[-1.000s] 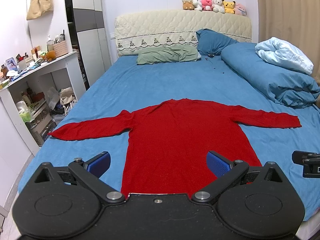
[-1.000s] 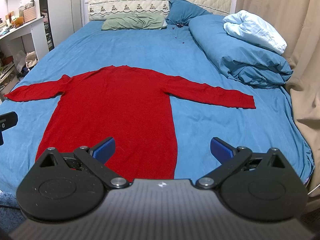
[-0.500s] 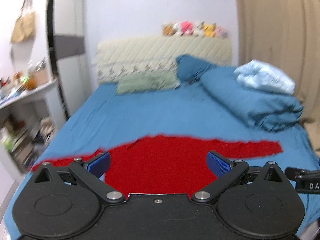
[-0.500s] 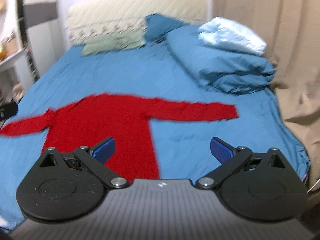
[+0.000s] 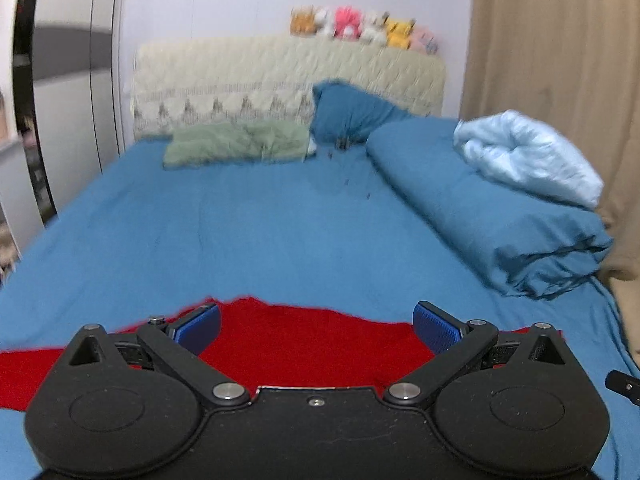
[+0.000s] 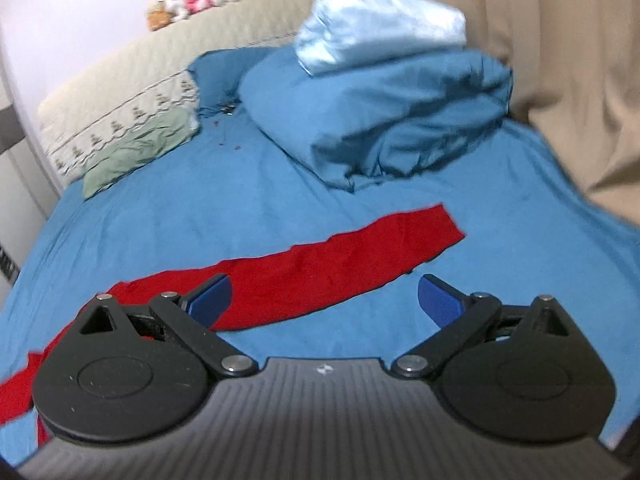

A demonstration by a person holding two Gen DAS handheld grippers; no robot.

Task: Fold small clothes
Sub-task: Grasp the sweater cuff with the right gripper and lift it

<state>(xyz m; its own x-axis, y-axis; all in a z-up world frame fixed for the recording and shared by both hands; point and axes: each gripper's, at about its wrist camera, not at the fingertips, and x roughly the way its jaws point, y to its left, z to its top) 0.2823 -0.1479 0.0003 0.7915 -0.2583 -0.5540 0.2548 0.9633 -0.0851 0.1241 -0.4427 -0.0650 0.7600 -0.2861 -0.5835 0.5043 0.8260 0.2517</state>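
A red long-sleeved top lies flat on the blue bed. In the left wrist view only its upper edge shows between and behind the fingers. My left gripper is open and empty above the top's upper part. In the right wrist view the top's right sleeve stretches to the right across the sheet. My right gripper is open and empty, just above the sleeve's middle, with the cuff ahead to the right.
A folded blue duvet with a light blue quilt on it lies along the bed's right side. Green and blue pillows lie by the headboard. A beige curtain hangs at right.
Both grippers have moved forward over the top and lower. The right one has turned right toward the sleeve. Both stay open.
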